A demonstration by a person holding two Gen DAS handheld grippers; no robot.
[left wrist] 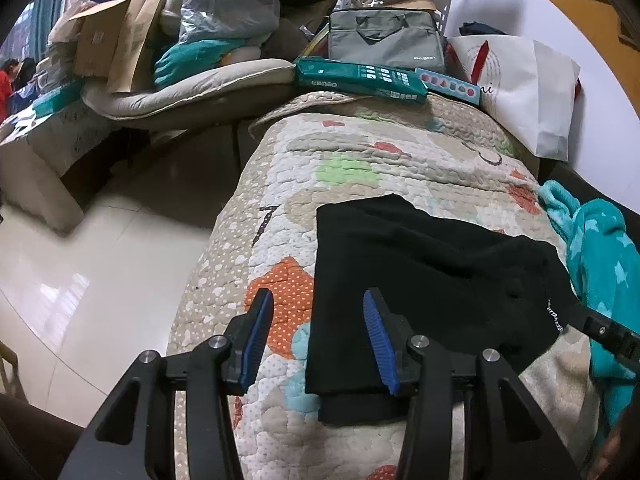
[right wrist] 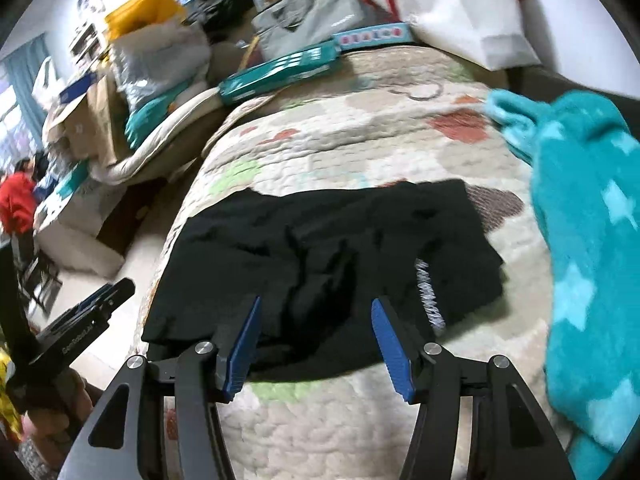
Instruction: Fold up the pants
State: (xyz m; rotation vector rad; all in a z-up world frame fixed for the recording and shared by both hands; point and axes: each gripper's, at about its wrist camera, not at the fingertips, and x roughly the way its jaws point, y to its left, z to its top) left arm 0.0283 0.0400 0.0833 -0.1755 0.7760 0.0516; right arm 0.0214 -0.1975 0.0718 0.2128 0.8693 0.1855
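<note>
Black pants (left wrist: 424,276) lie folded in a compact rectangle on a quilted patterned bed cover (left wrist: 360,168); they also show in the right wrist view (right wrist: 320,248), with white lettering near their right edge. My left gripper (left wrist: 318,340) is open and empty over the pants' near left edge, one finger over the quilt and one over the cloth. My right gripper (right wrist: 316,344) is open and empty just above the pants' near edge. The left gripper also shows at the left of the right wrist view (right wrist: 100,304).
A teal star-print blanket (right wrist: 588,248) lies along the quilt's right side. A teal box (left wrist: 360,80), a grey laptop bag (left wrist: 386,40) and a white paper bag (left wrist: 528,88) sit at the far end. Cluttered boxes and cushions (left wrist: 132,48) stand to the left, across a tiled floor (left wrist: 80,280).
</note>
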